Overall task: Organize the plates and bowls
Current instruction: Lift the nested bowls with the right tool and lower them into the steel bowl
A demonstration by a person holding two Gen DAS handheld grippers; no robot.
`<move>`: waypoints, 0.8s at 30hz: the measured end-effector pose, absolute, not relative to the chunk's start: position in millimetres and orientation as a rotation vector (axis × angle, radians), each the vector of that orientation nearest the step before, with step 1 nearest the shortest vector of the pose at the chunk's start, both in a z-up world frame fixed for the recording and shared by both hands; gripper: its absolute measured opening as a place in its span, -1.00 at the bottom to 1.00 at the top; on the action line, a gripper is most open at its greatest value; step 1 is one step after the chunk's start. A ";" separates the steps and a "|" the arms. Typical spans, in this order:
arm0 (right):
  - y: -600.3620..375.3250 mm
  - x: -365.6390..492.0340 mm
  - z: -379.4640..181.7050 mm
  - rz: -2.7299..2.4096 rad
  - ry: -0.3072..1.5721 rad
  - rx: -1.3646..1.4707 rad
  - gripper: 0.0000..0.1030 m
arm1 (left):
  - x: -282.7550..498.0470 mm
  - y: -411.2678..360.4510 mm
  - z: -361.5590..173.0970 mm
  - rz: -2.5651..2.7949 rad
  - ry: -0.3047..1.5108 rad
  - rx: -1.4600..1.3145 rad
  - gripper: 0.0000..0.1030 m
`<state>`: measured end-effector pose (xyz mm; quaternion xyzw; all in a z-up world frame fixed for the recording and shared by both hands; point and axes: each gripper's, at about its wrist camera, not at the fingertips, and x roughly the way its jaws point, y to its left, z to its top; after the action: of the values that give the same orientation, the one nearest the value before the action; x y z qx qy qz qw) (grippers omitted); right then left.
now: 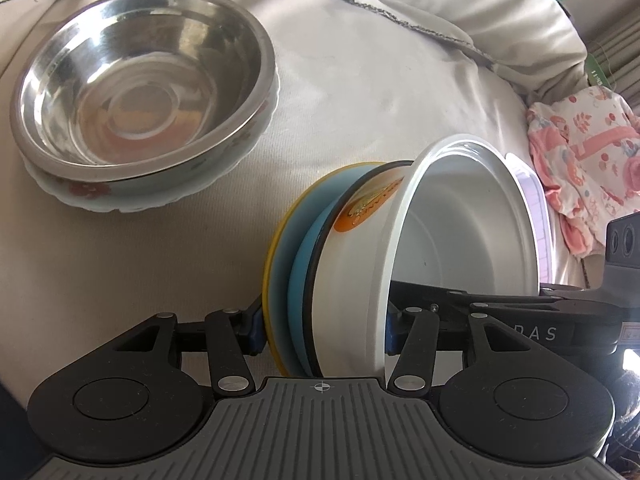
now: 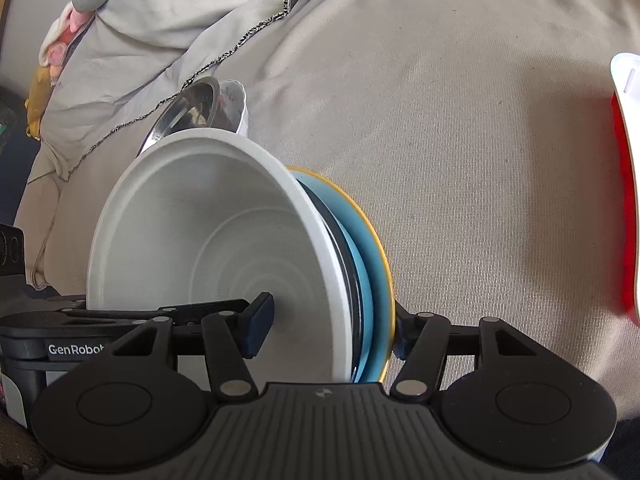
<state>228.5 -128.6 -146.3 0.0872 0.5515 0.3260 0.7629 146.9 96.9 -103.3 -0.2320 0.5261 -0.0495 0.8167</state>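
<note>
A white bowl [image 1: 460, 240] with an orange label is nested on a blue bowl [image 1: 304, 272] and a light blue plate with a yellow rim [image 1: 280, 264]. Both grippers clamp this stack from opposite sides. My left gripper [image 1: 324, 330] is shut on it, one pad behind the plate, one inside the bowl. My right gripper [image 2: 332, 328] is shut on the same stack [image 2: 224, 248], with one fingertip [image 2: 260, 320] inside the white bowl. A steel bowl [image 1: 140, 92] sits in a pale floral bowl [image 1: 120, 196] on the cloth at the far left.
Everything lies on a beige cloth-covered surface [image 2: 480, 160] with folds at the back. A pink patterned cloth [image 1: 588, 160] lies at the right. A red and white item [image 2: 626, 200] stands at the right edge of the right wrist view. The steel bowl also shows there [image 2: 188, 112].
</note>
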 end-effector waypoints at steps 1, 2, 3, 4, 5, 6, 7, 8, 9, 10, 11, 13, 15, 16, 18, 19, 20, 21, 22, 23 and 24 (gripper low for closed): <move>-128.0 228.3 -146.3 0.709 1.198 0.188 0.15 | 146.5 97.5 -103.6 -0.107 1.119 -0.498 0.07; -127.5 228.2 -146.3 0.708 1.197 0.186 0.15 | 146.3 97.5 -103.6 -0.107 1.118 -0.502 0.07; -127.5 228.3 -146.5 0.710 1.197 0.184 0.15 | 146.4 97.2 -104.0 -0.108 1.117 -0.507 0.07; -127.2 227.9 -146.3 0.711 1.195 0.181 0.15 | 146.1 97.7 -104.1 -0.110 1.117 -0.510 0.07; -127.3 227.3 -146.2 0.712 1.195 0.177 0.15 | 145.9 98.4 -104.1 -0.112 1.117 -0.514 0.07; -126.9 226.7 -146.3 0.713 1.196 0.174 0.14 | 145.5 99.0 -104.2 -0.113 1.117 -0.518 0.07; -126.5 225.7 -145.9 0.714 1.196 0.171 0.14 | 145.4 99.5 -103.9 -0.113 1.116 -0.516 0.06; -126.2 225.2 -145.7 0.713 1.196 0.170 0.14 | 145.5 100.0 -104.3 -0.115 1.116 -0.514 0.06; -126.0 225.1 -145.4 0.711 1.197 0.172 0.14 | 145.5 101.7 -104.6 -0.118 1.115 -0.514 0.06; -126.2 225.9 -145.5 0.711 1.200 0.173 0.14 | 145.1 102.1 -104.3 -0.119 1.115 -0.513 0.06; -126.4 226.0 -145.3 0.710 1.202 0.176 0.14 | 145.1 102.4 -103.3 -0.120 1.114 -0.512 0.06; -127.1 225.8 -144.4 0.708 1.206 0.179 0.15 | 144.7 102.5 -101.4 -0.124 1.111 -0.513 0.06; -127.7 225.5 -142.5 0.702 1.209 0.181 0.15 | 143.9 104.5 -99.4 -0.122 1.108 -0.531 0.06; -128.2 225.0 -140.8 0.695 1.211 0.183 0.15 | 143.2 105.2 -96.8 -0.122 1.099 -0.535 0.06; -128.1 224.0 -133.2 0.682 1.202 0.180 0.14 | 141.2 105.7 -86.0 -0.132 1.060 -0.523 0.06; -127.9 223.5 -126.7 0.682 1.191 0.177 0.14 | 140.5 106.9 -78.2 -0.140 1.033 -0.517 0.07; -127.1 223.3 -117.8 0.681 1.174 0.170 0.14 | 140.4 109.7 -68.9 -0.150 1.004 -0.516 0.07; -125.3 223.2 -106.5 0.681 1.152 0.160 0.15 | 140.7 114.1 -58.4 -0.159 0.972 -0.517 0.07; -122.1 223.3 -93.3 0.681 1.125 0.145 0.15 | 141.3 120.1 -46.7 -0.168 0.938 -0.517 0.07; -116.7 223.5 -77.6 0.683 1.093 0.128 0.16 | 141.5 127.8 -34.4 -0.173 0.900 -0.519 0.07; -109.9 224.2 -62.2 0.690 1.060 0.110 0.17 | 141.4 137.8 -22.3 -0.168 0.859 -0.526 0.07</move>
<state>224.2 -109.9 -62.2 0.0515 0.4953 0.3221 0.8051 141.4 137.8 -22.3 -0.2519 0.4111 -0.0805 0.8724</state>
